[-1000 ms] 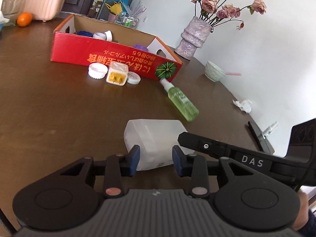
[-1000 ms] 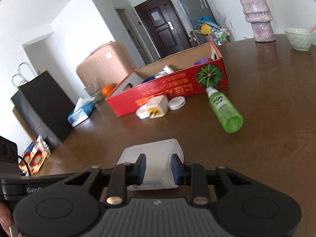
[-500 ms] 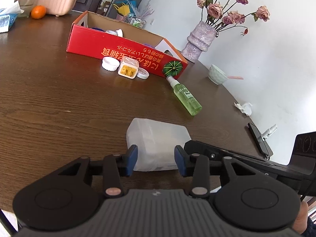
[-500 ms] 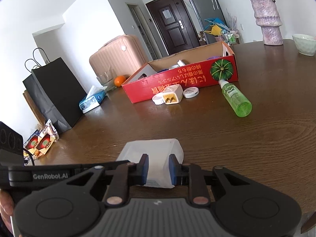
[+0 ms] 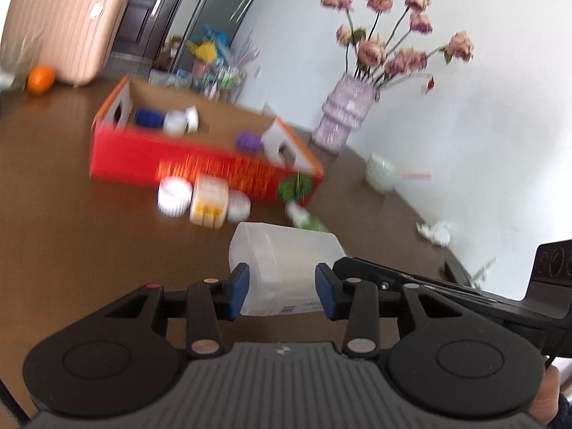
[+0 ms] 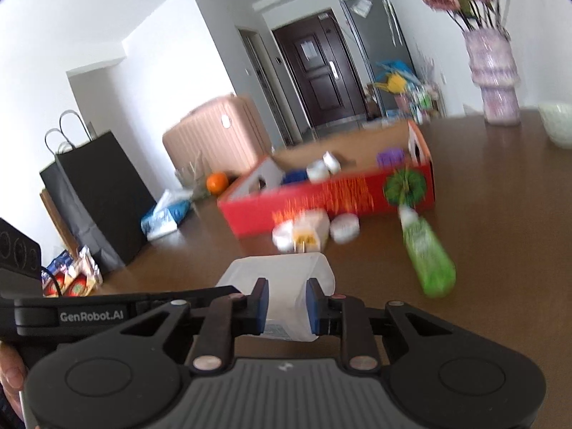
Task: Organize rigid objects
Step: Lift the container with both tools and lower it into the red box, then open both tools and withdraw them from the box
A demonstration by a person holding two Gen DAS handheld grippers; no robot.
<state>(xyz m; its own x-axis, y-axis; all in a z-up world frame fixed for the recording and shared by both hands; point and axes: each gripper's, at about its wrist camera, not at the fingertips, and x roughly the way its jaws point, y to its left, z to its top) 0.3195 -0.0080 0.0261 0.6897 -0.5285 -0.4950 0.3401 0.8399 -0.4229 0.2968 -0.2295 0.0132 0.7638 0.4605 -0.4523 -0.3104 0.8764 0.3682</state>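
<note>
- Two hand-held grippers met on one translucent white container [image 5: 286,264], lifted clear of the brown table [image 5: 71,214]; the left gripper [image 5: 282,287] had its blue pads against the container's sides, grasping it.
- From the right wrist camera, the right gripper [image 6: 286,307] was clenched on the same container, its jaws having just been closing, pads pressed into the pale plastic.
- Beyond the container, toward 12 o'clock, a white cap [image 5: 174,196], a white-and-yellow plug adapter [image 5: 209,203] and a second white lid [image 5: 238,207] lay just beside the red cardboard box [image 5: 143,164].
- At 1 o'clock in the right view, a green spray bottle [image 6: 427,250] lay on its side, nozzle toward the box.
- Farther off stood a lilac vase of pink flowers [image 5: 343,118], a pale bowl [image 5: 380,175], an orange [image 5: 41,78] and a pink suitcase [image 5: 60,25].
</note>
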